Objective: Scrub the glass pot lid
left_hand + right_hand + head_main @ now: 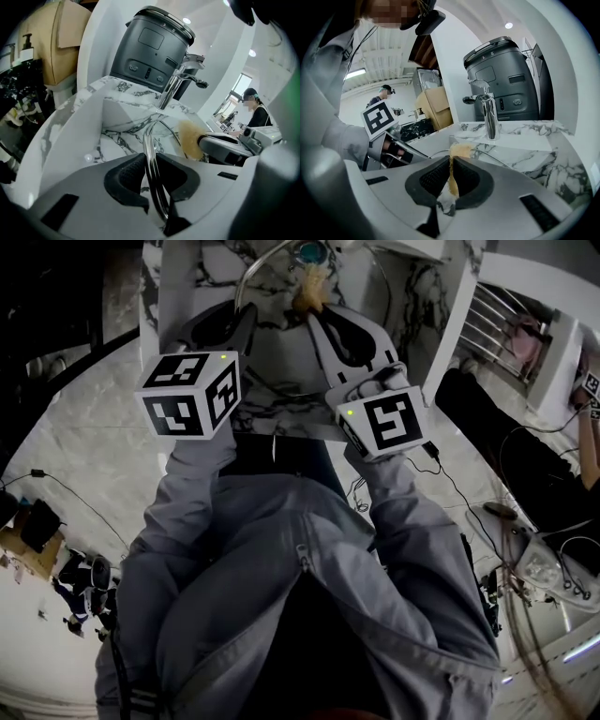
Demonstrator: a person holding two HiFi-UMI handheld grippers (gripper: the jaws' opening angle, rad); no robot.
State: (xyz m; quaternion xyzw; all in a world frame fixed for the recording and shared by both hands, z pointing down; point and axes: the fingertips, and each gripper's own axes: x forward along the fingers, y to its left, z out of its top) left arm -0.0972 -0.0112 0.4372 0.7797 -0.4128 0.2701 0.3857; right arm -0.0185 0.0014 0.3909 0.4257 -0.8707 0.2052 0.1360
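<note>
While the left gripper point(153, 174) has its jaws clamped on the rim of the glass pot lid point(149, 147), upright and edge-on above the sink point(117, 112), the right gripper point(451, 179), jaws shut tight on a sponge point(459, 151), waits just beside the lid's right face.

Brightly lit from overhead by round ceiling lamps point(508, 25) and a strip light point(355, 73). Heavily bowed toward every edge, fading to black corners in both gripper views. Murky and shadowed across the lower head view, washed pale over the marble bench point(417, 292). Glinting in long streaks along the steel rim of the glass pot lid point(153, 178). Soft and smeared nearest each lens, crisper farther back.
</note>
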